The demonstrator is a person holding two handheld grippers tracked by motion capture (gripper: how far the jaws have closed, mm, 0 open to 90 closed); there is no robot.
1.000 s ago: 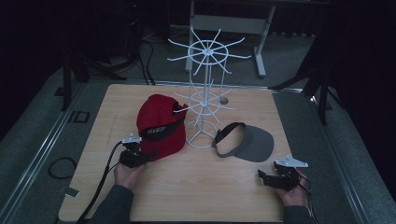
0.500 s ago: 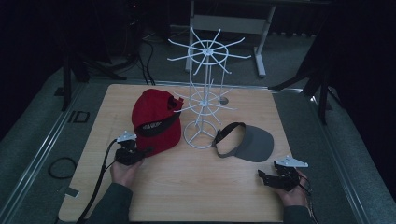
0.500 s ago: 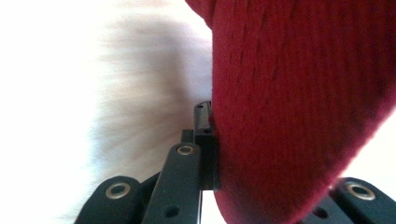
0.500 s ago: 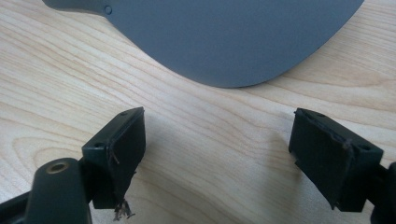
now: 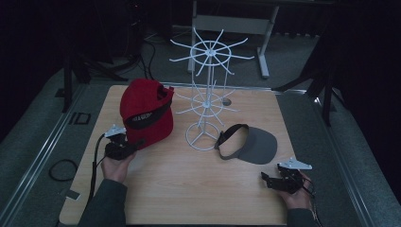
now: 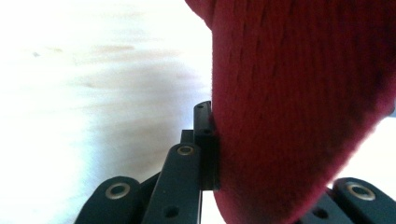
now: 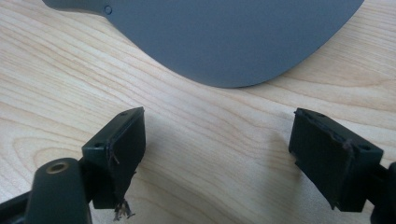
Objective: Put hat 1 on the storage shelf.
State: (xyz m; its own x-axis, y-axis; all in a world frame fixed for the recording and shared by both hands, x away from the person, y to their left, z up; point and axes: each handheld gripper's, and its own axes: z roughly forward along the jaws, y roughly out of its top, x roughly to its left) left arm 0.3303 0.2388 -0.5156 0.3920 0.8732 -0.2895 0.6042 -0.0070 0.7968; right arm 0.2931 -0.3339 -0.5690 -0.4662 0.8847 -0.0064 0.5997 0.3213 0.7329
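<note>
On the wooden table (image 5: 189,189) a white wire rack (image 5: 206,101) stands just past the middle, its round base resting on the wood. Left of the rack a red cap (image 5: 144,113) is held up off the table, tilted, with a dark band across its front. The left gripper (image 5: 124,147) sits at the cap's near edge, held by the person's left hand (image 5: 115,165). In the left gripper view the red fabric (image 6: 299,107) fills the right side, and the jaws are pinched on the cap's edge: one black jaw lies flat against the cloth, the other is hidden behind it.

Right of the rack's base a grey visor (image 5: 250,144) lies flat on the table, its brim pointing to the near right and its strap curving toward the rack. The right gripper (image 5: 268,179) rests low at the near right of the table in the right hand (image 5: 295,191), near the visor but apart from it. In the right gripper view its jaws are spread wide with bare wood between them, and the visor's brim (image 7: 224,37) lies just beyond the tips.
</note>
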